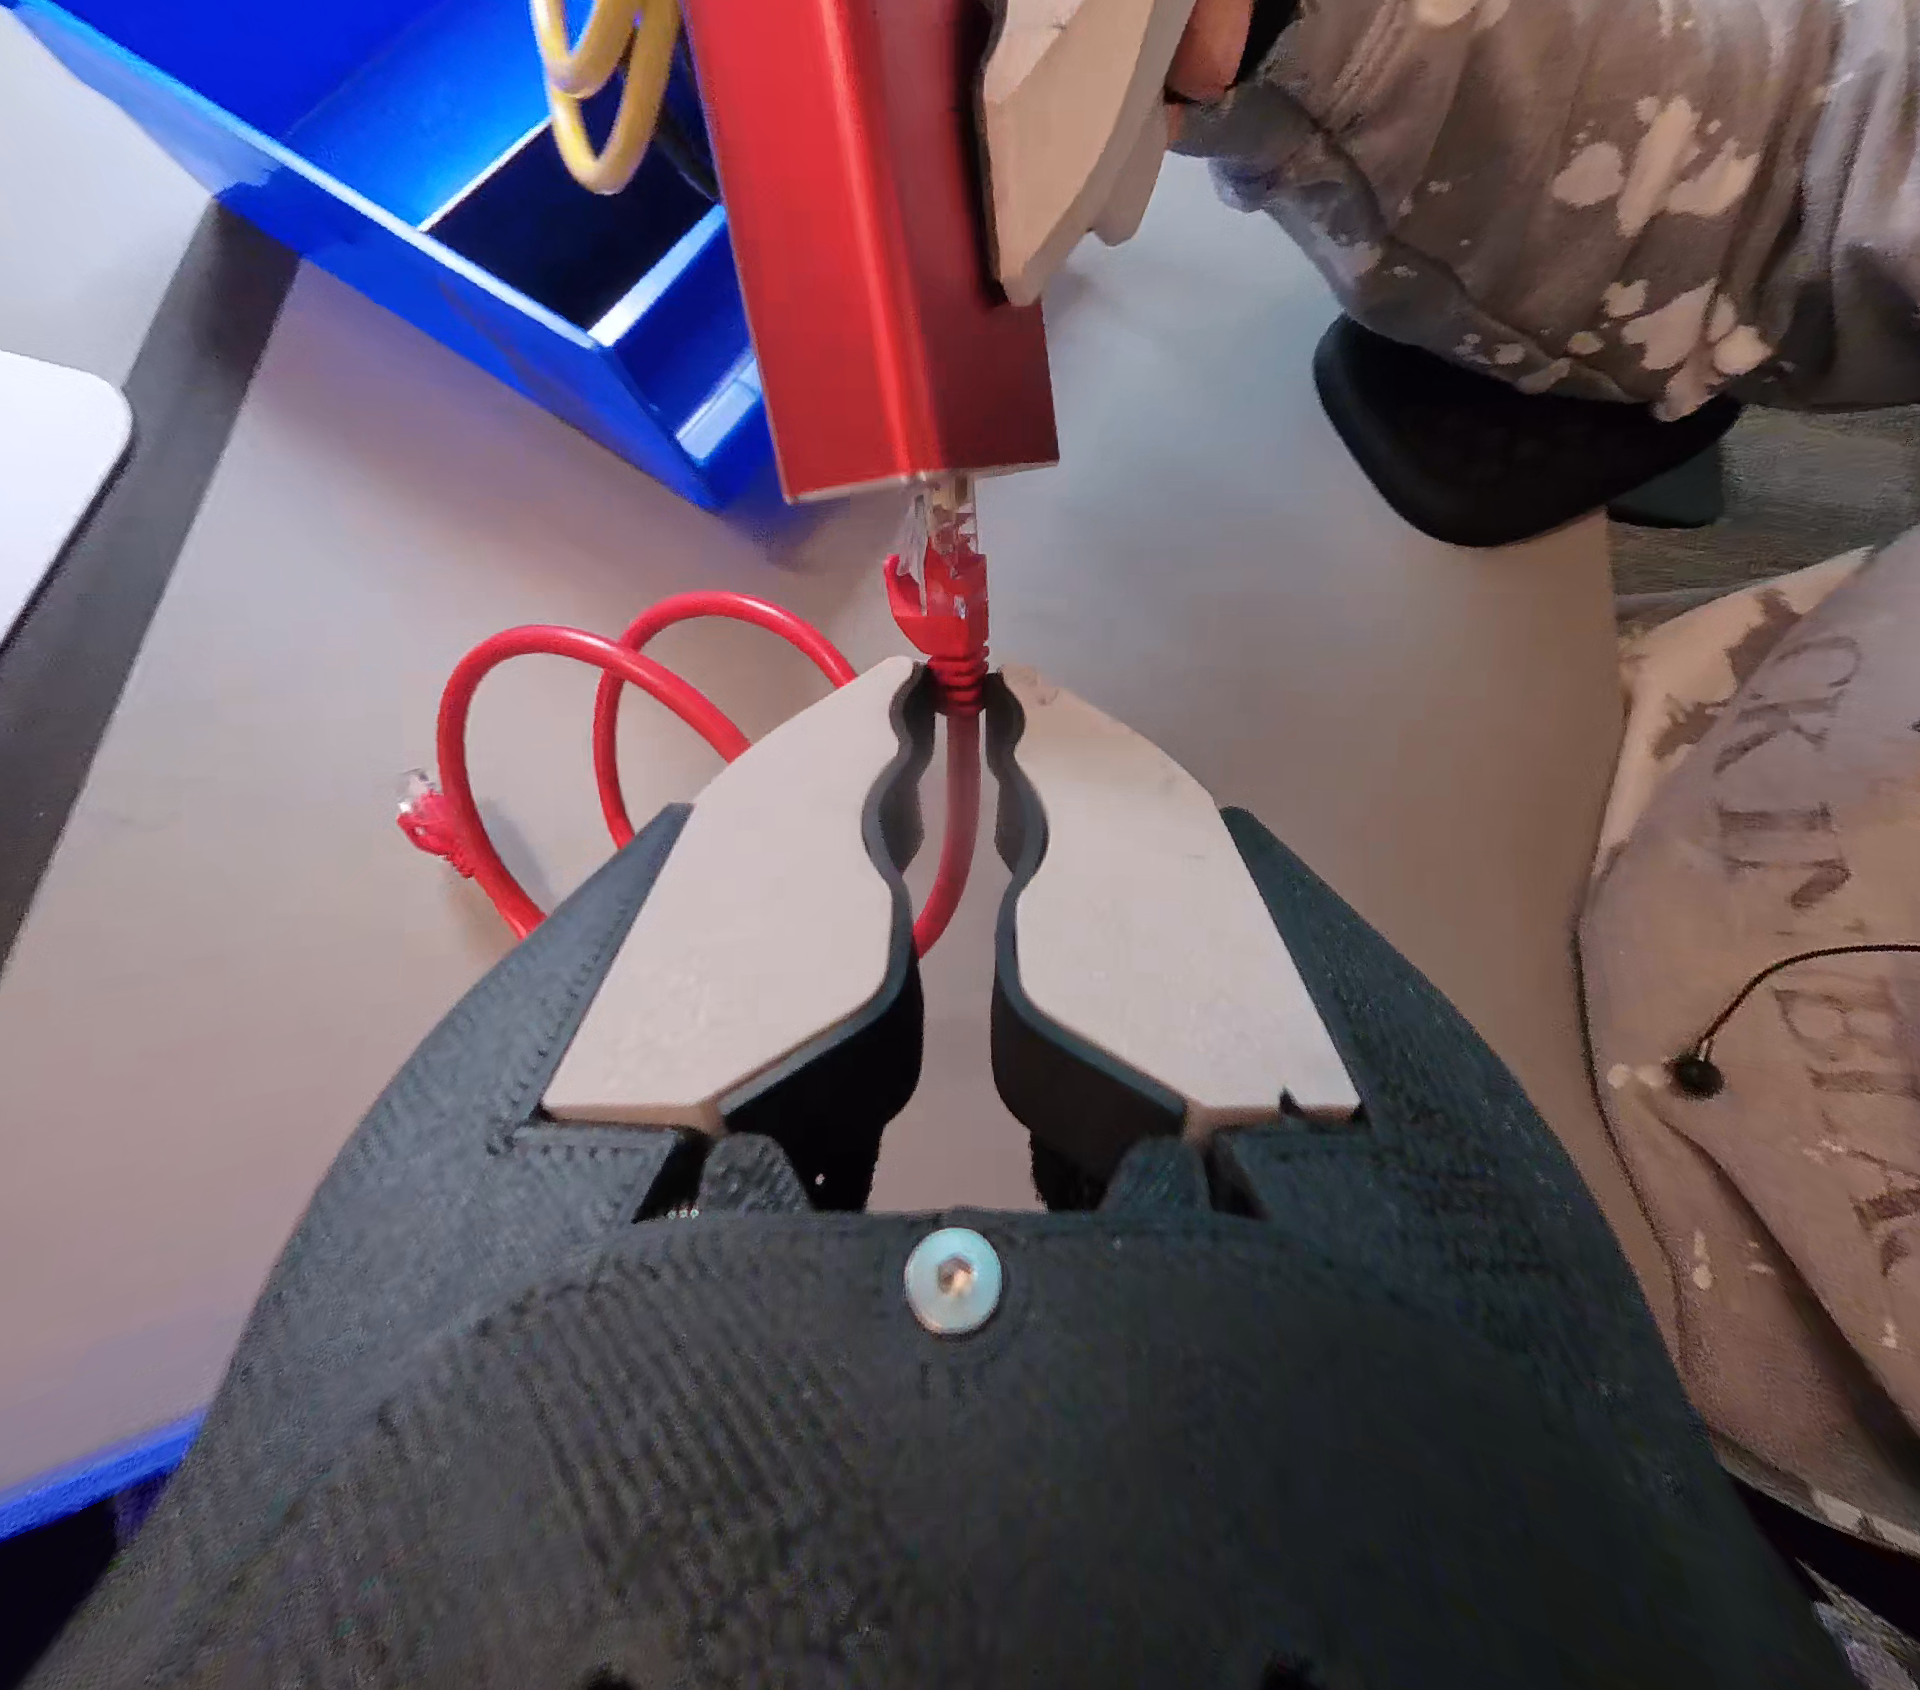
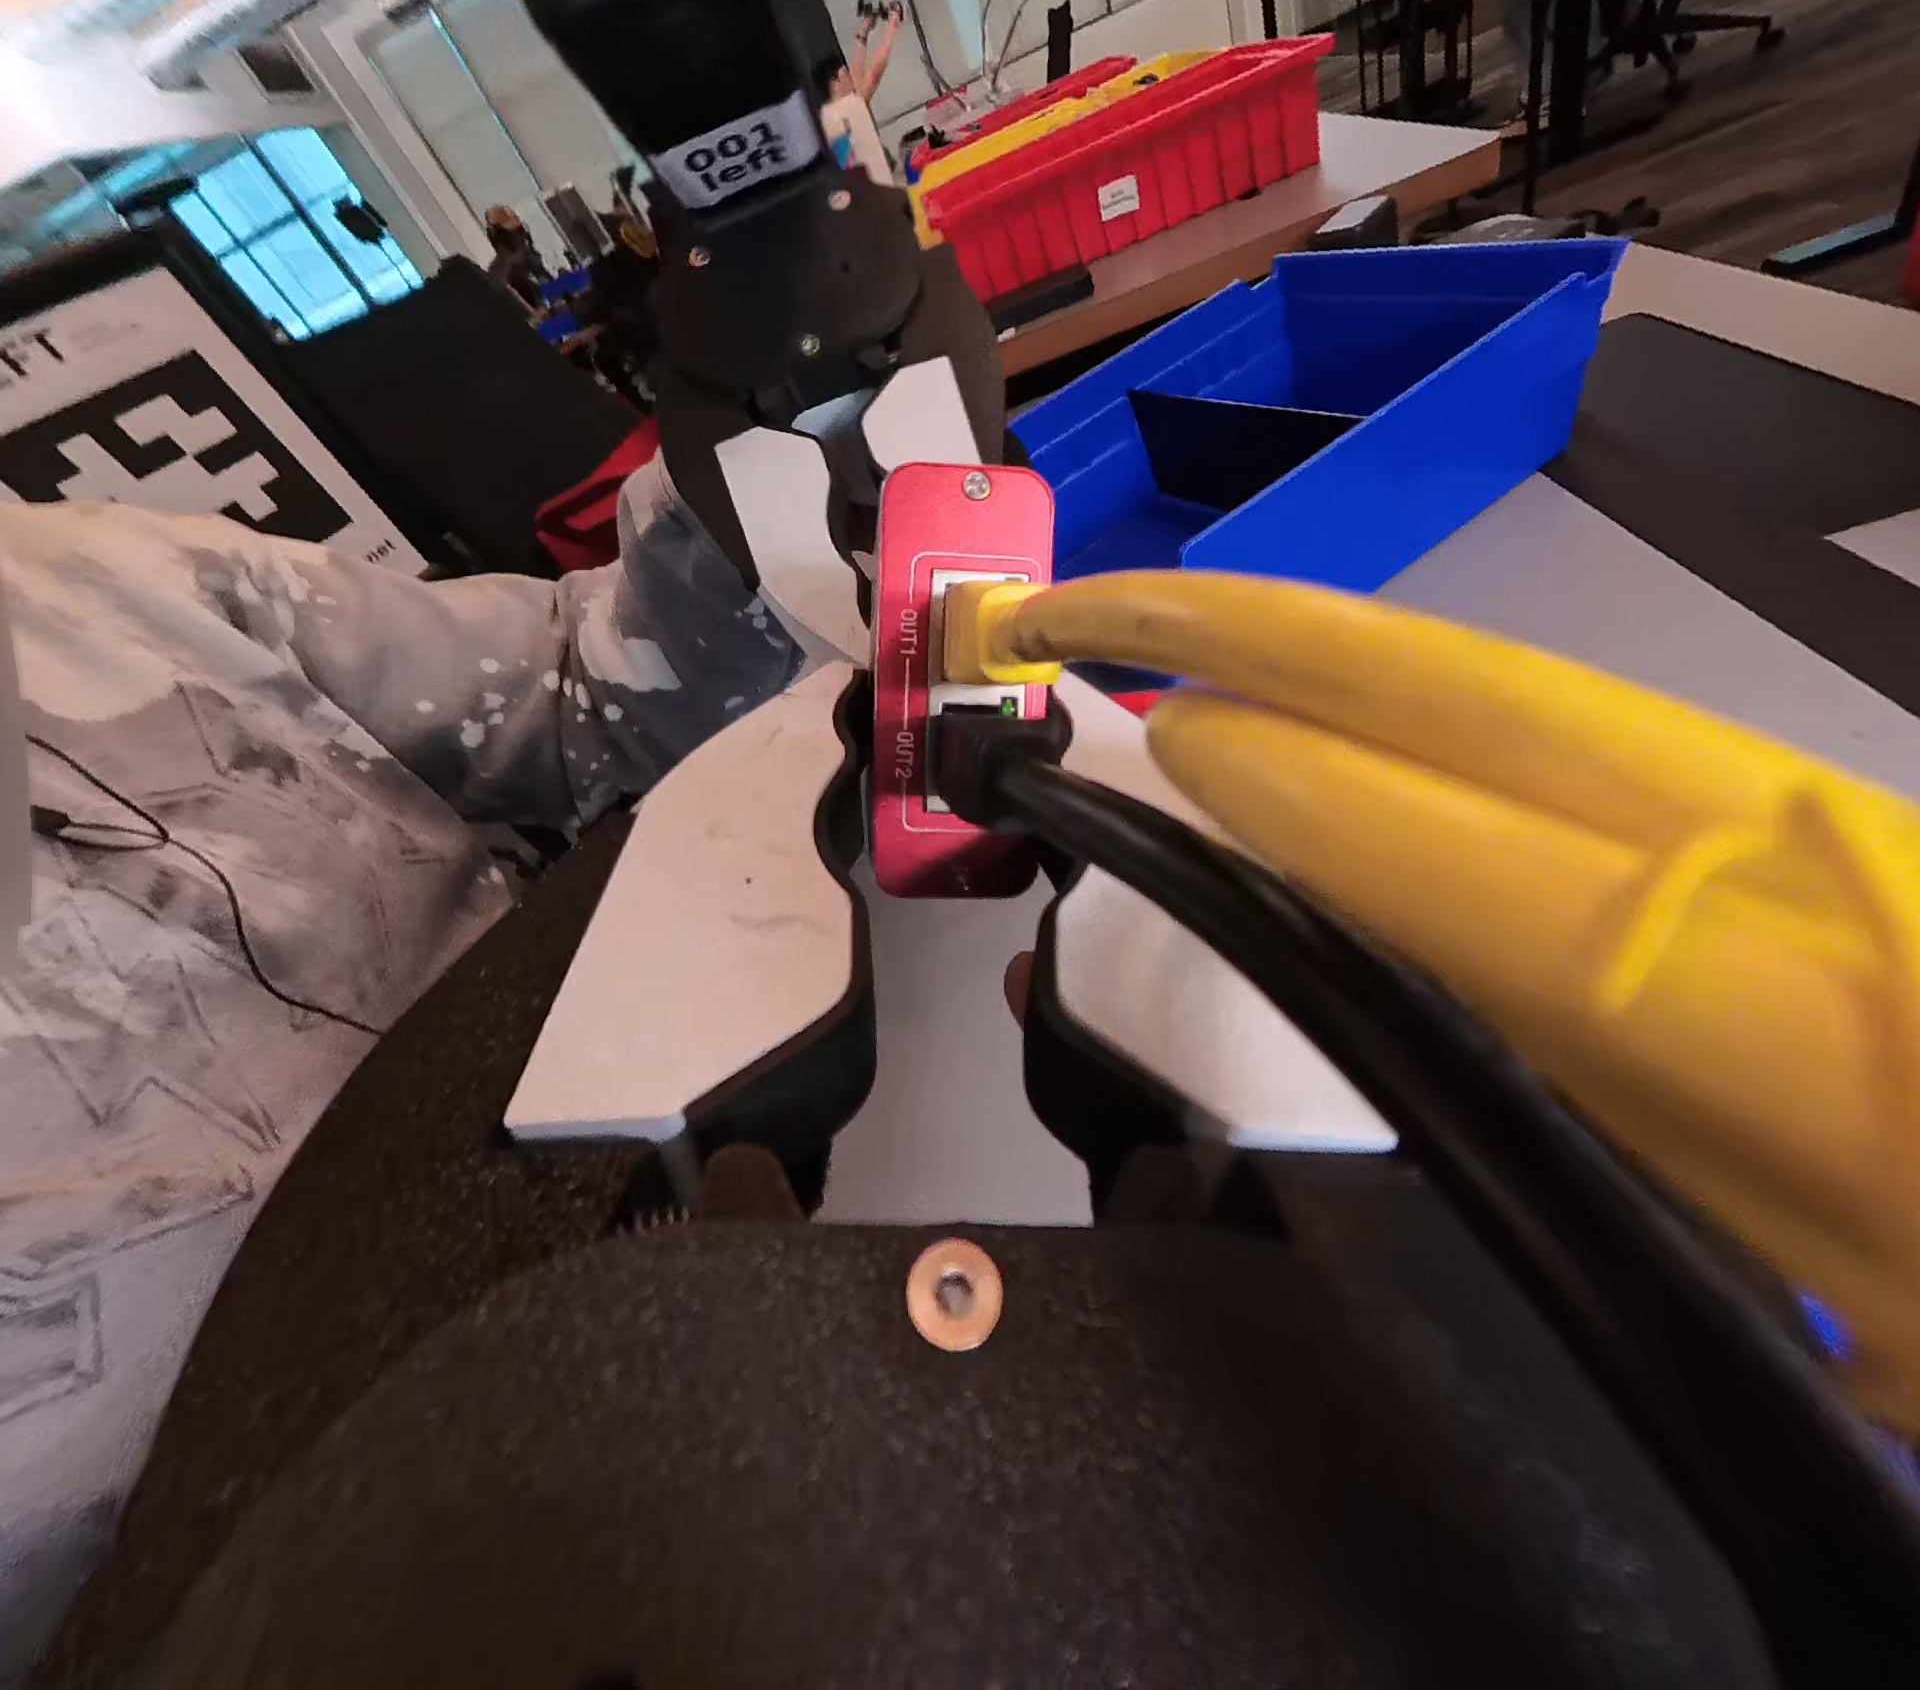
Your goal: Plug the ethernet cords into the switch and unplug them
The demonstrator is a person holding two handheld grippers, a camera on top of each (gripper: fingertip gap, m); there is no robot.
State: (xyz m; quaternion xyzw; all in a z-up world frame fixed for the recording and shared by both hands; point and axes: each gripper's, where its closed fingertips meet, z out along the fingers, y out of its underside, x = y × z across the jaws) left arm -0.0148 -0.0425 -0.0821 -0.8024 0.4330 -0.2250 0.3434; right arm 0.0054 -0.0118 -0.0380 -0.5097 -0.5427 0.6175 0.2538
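Nearest the left wrist camera: left gripper, tongs pinched on the ribbed boot of the red cord, just below its clear-tipped plug. Plug seated partly in the lower end of the red switch, clear tip still showing outside the port. Rest of the red cord looped on the grey table down-left of the switch, free end lying flat there. Switch held off the table, tilted, clamped across its sides by the right gripper, tongs pressed against the metal case. Blue bin behind and left of the switch, empty compartment facing it. From the right wrist camera: opposite face of the switch with two ports, yellow cord plugged into the upper one, black cord into the lower one, both running off toward the lens. Right gripper closed on the switch; left gripper body beyond the switch. Pale spattered sleeve to the left of the switch.
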